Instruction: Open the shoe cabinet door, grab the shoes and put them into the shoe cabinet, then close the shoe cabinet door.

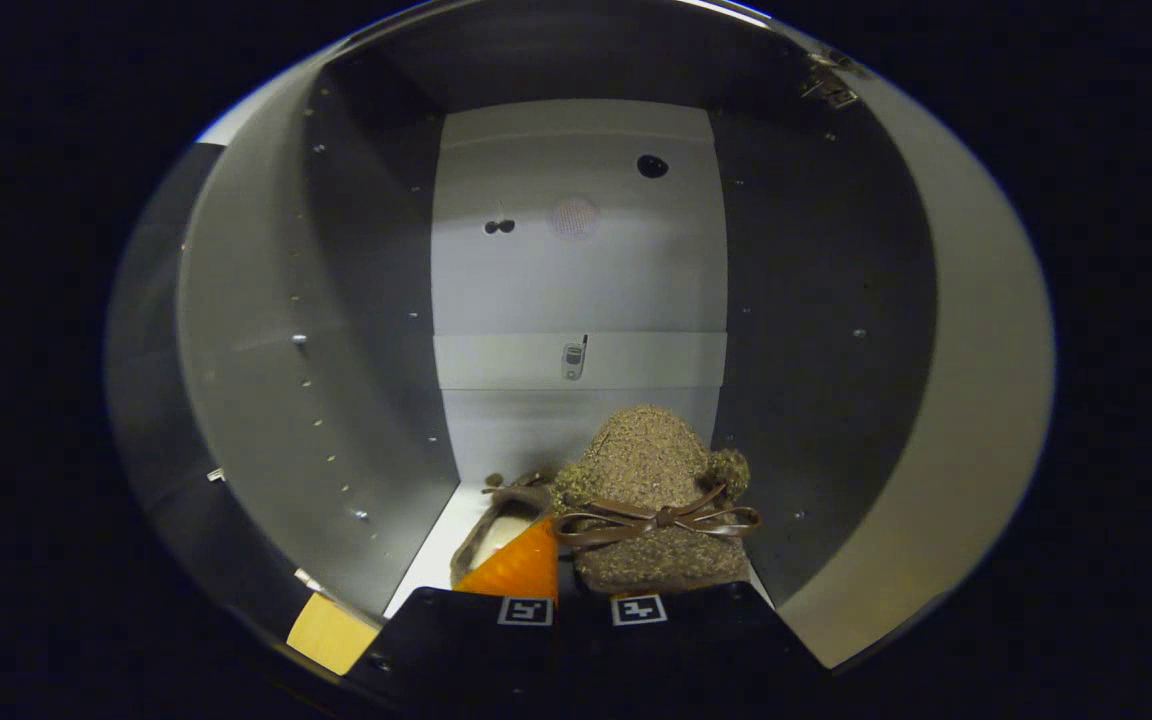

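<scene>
I am looking into the open shoe cabinet (576, 280), with its pale back panel and dark side walls. A brown fuzzy shoe (651, 470) with a thin bow across its front sits just ahead of my fingers, tilted up over the cabinet floor (431, 565). My gripper (568, 565) has its fingers close together. One finger (521, 572) shows beside the shoe's left edge, and the other is hidden under the shoe. The gripper looks shut on that shoe. A second brown shoe (496, 520), showing a pale insole, lies on the floor to the left, touching the first.
A pale crossbar (496, 362) runs across the back panel above the shoes. The left side wall (356, 330) carries rows of small pegs and holes. A hinge (829, 88) sits at the upper right. The cabinet's front edge (976, 420) curves along the right.
</scene>
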